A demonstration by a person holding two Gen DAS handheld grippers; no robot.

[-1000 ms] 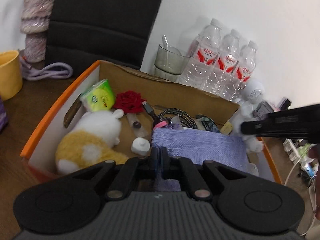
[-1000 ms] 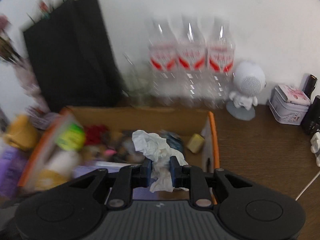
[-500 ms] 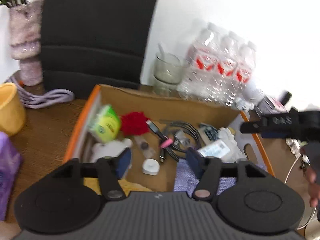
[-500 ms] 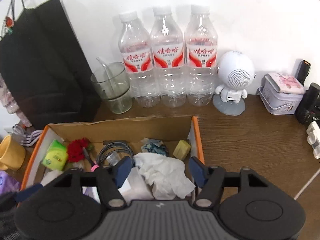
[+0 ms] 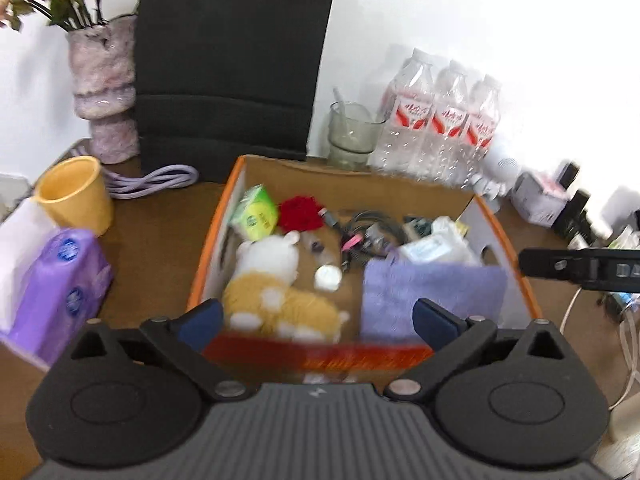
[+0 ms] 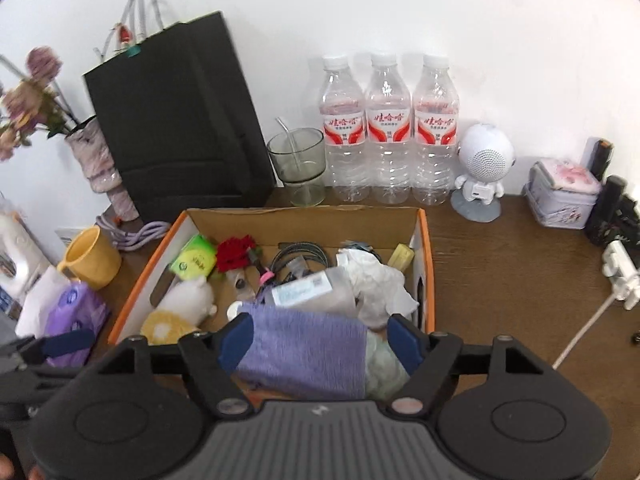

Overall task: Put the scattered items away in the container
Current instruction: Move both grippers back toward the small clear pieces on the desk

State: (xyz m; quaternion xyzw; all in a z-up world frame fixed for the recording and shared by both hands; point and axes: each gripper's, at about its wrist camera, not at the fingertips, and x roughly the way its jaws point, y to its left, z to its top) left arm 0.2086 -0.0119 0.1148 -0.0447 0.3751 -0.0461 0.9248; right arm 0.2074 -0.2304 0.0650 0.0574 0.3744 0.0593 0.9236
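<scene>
Sitting far left on the wooden table: a purple tissue pack, with a yellow cup just behind it. Standing behind those: a vase of dried flowers and a black paper bag.

Hovering over the near edge of the cardboard box: the left gripper, jaws opening wide, holding nothing, pads clear of everything.

Lying inside the box, left to right: a yellow-and-white plush toy, a green tissue packet, a red fabric rose, a coiled cable, a folded purple cloth at the near wall, and crumpled white tissue toward the right wall.

Hovering above the purple cloth: the right gripper, jaws opening, pads apart and gripping nothing.

Standing behind the box against the wall: a glass cup, three water bottles, a white robot-shaped speaker, a small tin.
</scene>
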